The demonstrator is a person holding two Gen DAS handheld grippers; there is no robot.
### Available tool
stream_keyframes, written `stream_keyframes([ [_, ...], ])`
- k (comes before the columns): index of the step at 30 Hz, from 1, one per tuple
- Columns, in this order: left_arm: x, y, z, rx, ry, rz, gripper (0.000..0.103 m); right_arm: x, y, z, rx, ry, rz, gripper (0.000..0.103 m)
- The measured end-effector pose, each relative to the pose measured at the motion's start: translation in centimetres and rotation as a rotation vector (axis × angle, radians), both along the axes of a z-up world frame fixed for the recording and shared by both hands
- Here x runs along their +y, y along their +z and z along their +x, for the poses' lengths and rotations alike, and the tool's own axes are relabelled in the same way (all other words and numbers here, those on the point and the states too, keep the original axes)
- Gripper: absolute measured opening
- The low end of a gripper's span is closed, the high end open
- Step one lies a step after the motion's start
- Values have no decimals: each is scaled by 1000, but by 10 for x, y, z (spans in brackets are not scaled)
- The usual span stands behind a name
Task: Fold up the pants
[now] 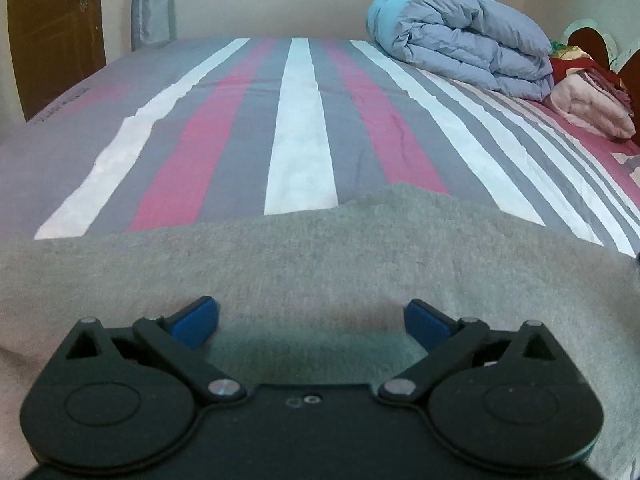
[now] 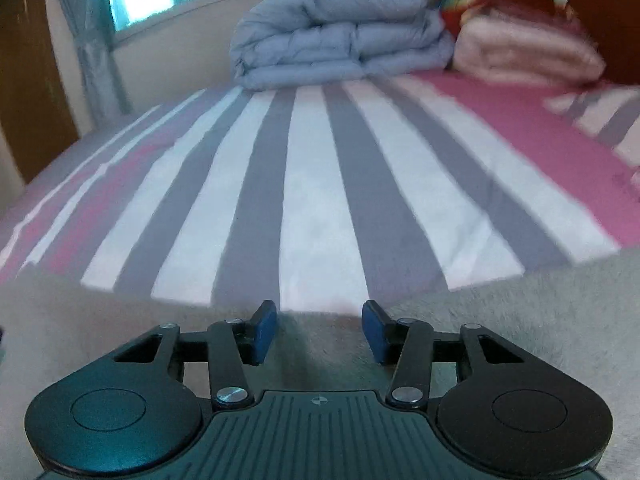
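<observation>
Gray pants (image 1: 320, 264) are lying flat on the striped bed (image 1: 300, 128). Left claw (image 1: 311, 322) is hovering over them, spread wide, gripping nothing. Right claw (image 2: 319, 330) is sitting partly apart above the pants' edge, also empty. Folded blue duvet (image 1: 468, 40) behind.

No text, label or number is legible.

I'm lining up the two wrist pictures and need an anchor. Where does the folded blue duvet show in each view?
Left wrist view: the folded blue duvet sits at the upper right, on the far end of the striped bedsheet.
Right wrist view: the folded blue duvet sits at top centre, slightly blurred.
Shared landmark: the pale pink folded blanket lies just right of the duvet in both.
</observation>
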State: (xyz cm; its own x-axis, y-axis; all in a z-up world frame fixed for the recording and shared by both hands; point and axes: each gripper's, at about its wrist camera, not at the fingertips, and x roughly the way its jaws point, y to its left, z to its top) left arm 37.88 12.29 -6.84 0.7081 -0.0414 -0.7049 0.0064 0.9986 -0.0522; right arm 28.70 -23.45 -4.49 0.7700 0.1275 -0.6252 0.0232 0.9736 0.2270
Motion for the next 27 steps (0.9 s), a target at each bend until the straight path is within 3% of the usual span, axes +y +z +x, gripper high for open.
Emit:
stream_keyframes([
  [4,9,15,-36,-80,7,-14,94,-26,27,-35,-117,-38,11,48],
  [7,25,19,-79,-130,64,-41,95,-80,35,-81,-201,-156,160,48],
  [12,41,5,-141,-136,197,-68,96,-180,11,-166,-203,-452,382,48],
  [15,35,0,-156,-162,215,-56,96,-211,-10,-203,-174,-554,527,48],
  [20,24,-5,-147,-152,252,-25,97,-223,-31,-216,-145,-576,717,48],
  [27,24,-14,-152,-159,253,-21,97,-233,-37,-205,-157,-553,767,48],
])
